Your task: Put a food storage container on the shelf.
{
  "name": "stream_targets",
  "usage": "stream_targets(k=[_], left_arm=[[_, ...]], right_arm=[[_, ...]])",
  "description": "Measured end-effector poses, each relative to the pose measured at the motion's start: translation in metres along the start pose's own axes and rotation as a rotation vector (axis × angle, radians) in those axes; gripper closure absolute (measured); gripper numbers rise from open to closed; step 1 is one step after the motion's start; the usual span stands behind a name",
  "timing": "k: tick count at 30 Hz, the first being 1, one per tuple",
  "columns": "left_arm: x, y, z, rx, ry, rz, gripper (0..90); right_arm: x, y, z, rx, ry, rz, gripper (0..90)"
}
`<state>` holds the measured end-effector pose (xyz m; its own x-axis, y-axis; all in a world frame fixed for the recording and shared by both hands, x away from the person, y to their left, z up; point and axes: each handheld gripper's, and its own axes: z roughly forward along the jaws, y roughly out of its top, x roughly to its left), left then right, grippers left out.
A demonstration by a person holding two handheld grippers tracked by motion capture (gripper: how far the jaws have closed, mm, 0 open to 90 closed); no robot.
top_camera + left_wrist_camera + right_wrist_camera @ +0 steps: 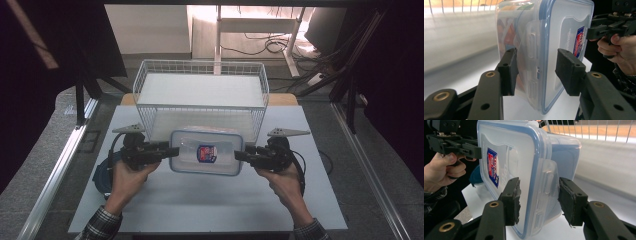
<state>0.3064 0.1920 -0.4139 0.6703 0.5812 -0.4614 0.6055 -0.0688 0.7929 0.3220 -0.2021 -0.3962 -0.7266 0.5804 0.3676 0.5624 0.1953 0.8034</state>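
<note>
A clear plastic container point(190, 150) with a blue-rimmed lid and a red and blue label lies in front of a wire basket. My left gripper point(174, 151) is shut on its left end. My right gripper point(239, 155) is shut on its right end. In the left gripper view my gripper point(536, 72) straddles the side latch of the container point(564, 30), one pad on the body and one at the lid. In the right gripper view my gripper point(539, 200) clamps the other latch of the container point(506, 150) the same way. I cannot tell whether its base touches the table.
An empty white wire basket point(200, 67) stands just behind the container on a white tabletop point(200, 205). A round blue object point(100, 177) lies under the left hand at the table's left edge. Cables and table legs lie on the floor beyond.
</note>
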Motion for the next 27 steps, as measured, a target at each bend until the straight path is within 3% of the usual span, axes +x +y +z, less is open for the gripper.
stream_targets(k=[6,10,21,27], left_arm=[[0.002,0.028,-0.003,-0.025,0.021,0.006,52.3],[0.006,0.041,-0.005,-0.041,0.019,0.004,52.2],[0.012,0.088,-0.018,-0.1,0.027,0.013,52.1],[0.023,0.111,-0.021,-0.127,0.018,-0.003,52.1]], right_arm=[[-0.005,0.03,0.001,-0.021,0.001,-0.026,52.8],[-0.006,0.042,0.001,-0.035,-0.001,-0.035,52.9],[-0.007,0.097,0.001,-0.08,-0.001,-0.079,53.0],[-0.01,0.127,0.005,-0.096,-0.002,-0.095,53.0]])
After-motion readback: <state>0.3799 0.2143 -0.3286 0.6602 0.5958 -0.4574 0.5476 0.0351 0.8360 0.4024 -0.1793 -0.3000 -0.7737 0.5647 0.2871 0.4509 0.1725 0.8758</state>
